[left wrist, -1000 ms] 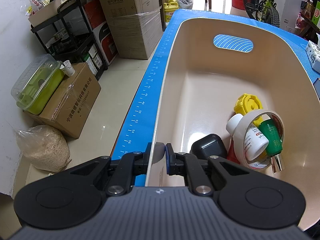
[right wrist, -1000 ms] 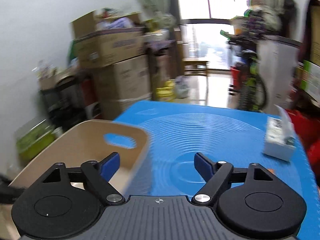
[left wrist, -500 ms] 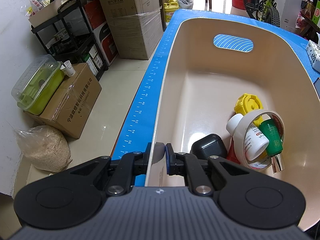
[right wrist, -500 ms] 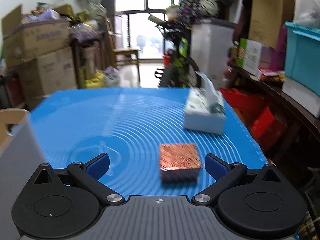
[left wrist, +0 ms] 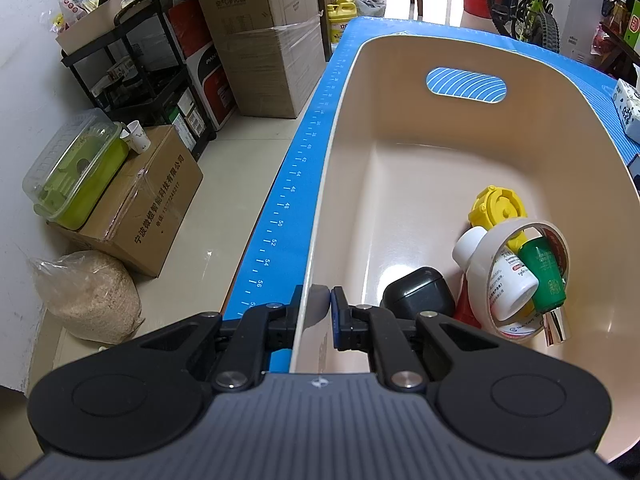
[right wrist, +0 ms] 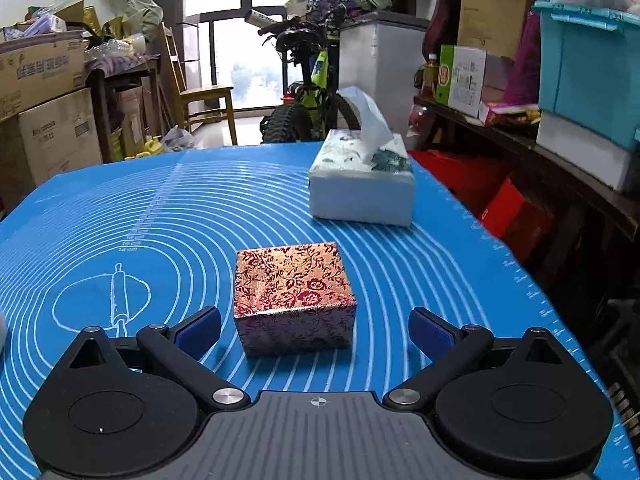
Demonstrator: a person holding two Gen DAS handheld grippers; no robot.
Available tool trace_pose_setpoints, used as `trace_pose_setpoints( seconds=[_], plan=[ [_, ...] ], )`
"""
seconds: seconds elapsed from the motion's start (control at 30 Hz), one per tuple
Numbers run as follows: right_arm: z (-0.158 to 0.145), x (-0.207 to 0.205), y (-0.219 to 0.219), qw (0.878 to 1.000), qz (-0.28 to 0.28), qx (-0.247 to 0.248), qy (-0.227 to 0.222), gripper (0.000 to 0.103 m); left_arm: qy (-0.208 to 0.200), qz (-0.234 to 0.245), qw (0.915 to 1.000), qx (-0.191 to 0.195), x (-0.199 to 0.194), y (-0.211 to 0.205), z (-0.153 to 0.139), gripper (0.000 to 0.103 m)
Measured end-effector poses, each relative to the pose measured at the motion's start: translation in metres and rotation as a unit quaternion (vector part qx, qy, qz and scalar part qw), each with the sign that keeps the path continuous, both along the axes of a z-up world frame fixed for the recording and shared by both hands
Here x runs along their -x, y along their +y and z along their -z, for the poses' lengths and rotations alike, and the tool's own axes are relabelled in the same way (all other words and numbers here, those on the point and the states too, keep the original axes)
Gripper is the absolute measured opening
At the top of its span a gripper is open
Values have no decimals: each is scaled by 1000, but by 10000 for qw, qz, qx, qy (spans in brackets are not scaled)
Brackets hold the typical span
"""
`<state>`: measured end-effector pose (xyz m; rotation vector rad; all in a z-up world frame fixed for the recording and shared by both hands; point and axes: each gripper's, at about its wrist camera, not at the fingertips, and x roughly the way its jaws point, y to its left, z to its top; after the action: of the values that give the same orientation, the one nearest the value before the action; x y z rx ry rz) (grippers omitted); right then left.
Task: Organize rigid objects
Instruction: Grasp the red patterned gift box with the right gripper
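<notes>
Left gripper (left wrist: 320, 308) clamped on bin (left wrist: 400, 92) rim. Right gripper (right wrist: 316, 328) jaws wide, just narrowing, foil box (right wrist: 294, 300) between, untouched. Could skid toward twelve o'clock if nudged off-centre.

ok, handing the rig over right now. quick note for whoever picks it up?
Left gripper: shut on the near rim of the beige bin, steadying it.
Right gripper: open, nothing held; its jaws have just been closing a little, with the patterned box lined up just ahead of the pads, untouched.
In the bin already: yellow cap, tape roll, white bottle, green tube, black case.
Still on the blue mat: the patterned box, with a tissue pack behind it.
Left to do: probably grip the box and put it in the bin.
</notes>
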<state>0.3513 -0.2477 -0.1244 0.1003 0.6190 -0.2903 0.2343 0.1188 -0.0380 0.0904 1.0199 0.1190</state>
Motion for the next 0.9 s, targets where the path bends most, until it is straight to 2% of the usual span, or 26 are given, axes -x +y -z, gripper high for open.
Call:
trace_pose_setpoints(
  seconds=[0.07, 0.2, 0.47, 0.9],
  plan=[
    [3, -6, 1, 9998, -84, -32, 174, 85, 5, 1, 10000, -1, 0, 0, 1, 14],
    [2, -5, 6, 9996, -268, 16, 121, 62, 3, 4, 10000, -18, 0, -1, 2, 14],
    [-12, 1, 14, 9995, -272, 62, 121, 62, 2, 6, 10000, -18, 0, -1, 2, 14],
    [-79, 33, 40, 9961, -644, -151, -581, 62, 3, 4, 10000, -16, 1, -1, 2, 14]
  ],
)
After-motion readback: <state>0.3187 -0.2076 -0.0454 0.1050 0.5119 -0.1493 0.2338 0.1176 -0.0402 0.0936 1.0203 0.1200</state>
